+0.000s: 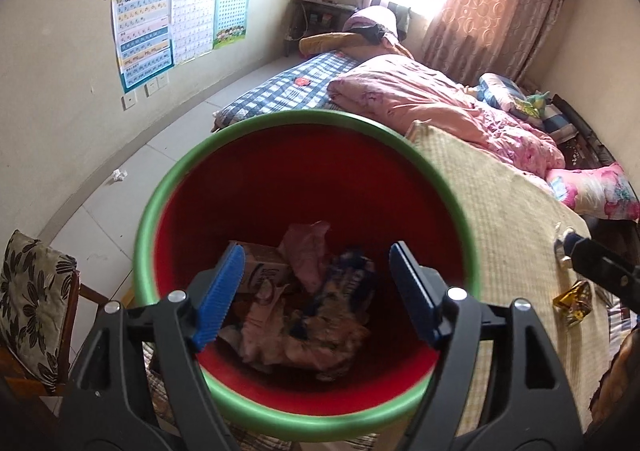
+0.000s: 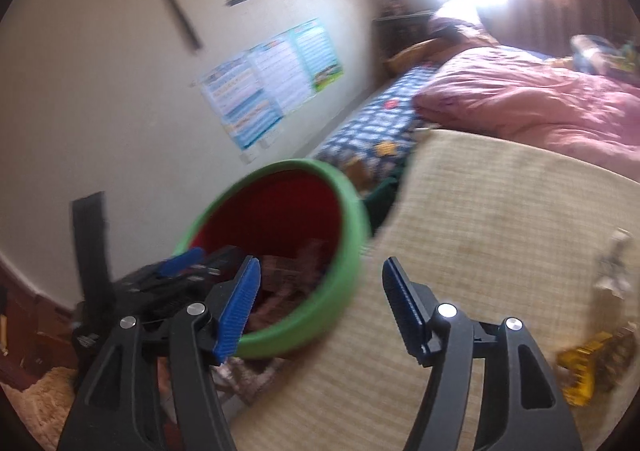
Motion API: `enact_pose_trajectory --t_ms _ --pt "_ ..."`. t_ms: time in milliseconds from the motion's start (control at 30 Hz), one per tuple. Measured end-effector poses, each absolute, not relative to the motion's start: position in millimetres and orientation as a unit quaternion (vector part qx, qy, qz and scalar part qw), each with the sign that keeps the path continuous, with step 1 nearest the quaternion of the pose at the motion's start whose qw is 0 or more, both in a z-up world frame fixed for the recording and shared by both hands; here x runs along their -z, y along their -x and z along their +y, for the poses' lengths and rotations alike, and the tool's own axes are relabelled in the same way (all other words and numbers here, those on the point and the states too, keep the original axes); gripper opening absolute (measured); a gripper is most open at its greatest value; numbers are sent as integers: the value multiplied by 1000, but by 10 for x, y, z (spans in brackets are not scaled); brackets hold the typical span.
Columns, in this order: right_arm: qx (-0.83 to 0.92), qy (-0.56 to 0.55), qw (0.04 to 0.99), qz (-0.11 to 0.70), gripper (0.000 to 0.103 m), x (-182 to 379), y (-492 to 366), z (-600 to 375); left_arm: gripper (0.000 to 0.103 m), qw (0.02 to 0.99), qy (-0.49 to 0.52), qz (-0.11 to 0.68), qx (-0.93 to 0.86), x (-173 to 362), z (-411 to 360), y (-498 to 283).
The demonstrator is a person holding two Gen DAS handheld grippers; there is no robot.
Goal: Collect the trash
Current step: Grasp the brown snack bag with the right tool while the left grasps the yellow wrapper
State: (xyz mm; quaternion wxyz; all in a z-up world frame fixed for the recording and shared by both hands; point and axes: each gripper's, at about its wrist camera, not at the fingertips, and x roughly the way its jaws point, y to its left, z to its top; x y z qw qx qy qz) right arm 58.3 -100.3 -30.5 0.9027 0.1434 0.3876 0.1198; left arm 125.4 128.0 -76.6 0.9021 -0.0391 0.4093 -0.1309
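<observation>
A red bin with a green rim [image 1: 168, 187] sits at the bed's edge, holding crumpled paper, a small carton and wrappers [image 1: 304, 291]. My left gripper [image 1: 316, 291] is open and empty, hovering right over the bin's mouth. In the right wrist view the bin [image 2: 344, 227] is at centre left, with the left gripper [image 2: 180, 263] over it. My right gripper [image 2: 320, 307] is open and empty above the straw mat. A yellow wrapper [image 1: 572, 301] lies on the mat to the right; it also shows in the right wrist view [image 2: 592, 367]. A white scrap [image 2: 612, 263] lies beyond it.
A straw mat [image 1: 500, 219] covers the bed's near part, with pink quilts [image 1: 420, 99] and a plaid sheet [image 1: 288, 91] behind. A crumpled white paper [image 1: 118, 174] lies on the tiled floor by the wall. A cushioned chair [image 1: 32, 299] stands at left.
</observation>
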Motion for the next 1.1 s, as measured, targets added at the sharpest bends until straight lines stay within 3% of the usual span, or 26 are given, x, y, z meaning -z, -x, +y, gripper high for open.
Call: enact_pose_trajectory --t_ms 433,667,733,767,1100 --pt "112 -184 882 419 66 706 284 -2800 73 884 23 420 205 769 294 -889" --pt "93 -229 852 461 66 1055 339 -3116 75 870 3 424 251 770 -362 -642" --pt "81 -240 845 471 62 1138 337 -3184 76 868 -1 426 256 777 -473 -597" --pt "73 -245 843 473 56 1155 349 -3207 76 867 -4 427 257 782 -535 -568" --pt "49 -215 873 435 52 801 449 -3392 76 850 -25 445 281 895 -1046 -445"
